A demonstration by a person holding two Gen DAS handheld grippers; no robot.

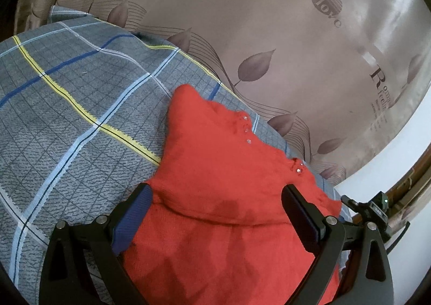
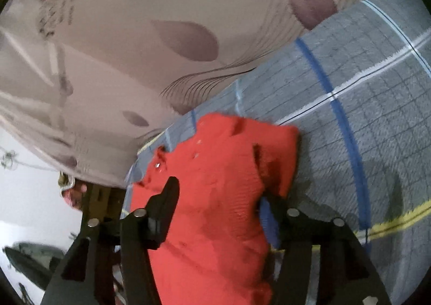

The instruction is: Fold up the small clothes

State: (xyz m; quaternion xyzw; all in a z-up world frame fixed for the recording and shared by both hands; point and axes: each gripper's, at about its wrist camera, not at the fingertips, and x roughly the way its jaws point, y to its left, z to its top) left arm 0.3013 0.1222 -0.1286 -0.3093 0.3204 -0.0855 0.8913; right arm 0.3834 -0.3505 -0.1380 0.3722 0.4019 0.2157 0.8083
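A: Between both sets of jaws, one red knit top point(image 1: 215, 170) on the plaid grey blanket point(image 1: 67, 105). Left gripper point(image 1: 218, 202) spread wide, straddling the cloth, pads clear of it on either side. Nothing gripped.

B: Right gripper point(image 2: 218, 197)?

A: Also parted, knit bunched up between the fingers. Whether the pads actually bite the fabric, cannot tell; that view is blurred.

B: Handling?

A: Judged light, soft, floppy. Loose knit, so likely to stretch and sag if lifted by one point. Small shiny studs point(image 1: 246, 131) ahead of the left jaws, near the neckline; avoid pinching those.

B: Where to take hold?

A: Probably the doubled edge or hem nearest the jaws, a pinch at each side. Satin leaf-print cover point(image 1: 242, 22) beyond looks slippery; keep the work on the blanket.
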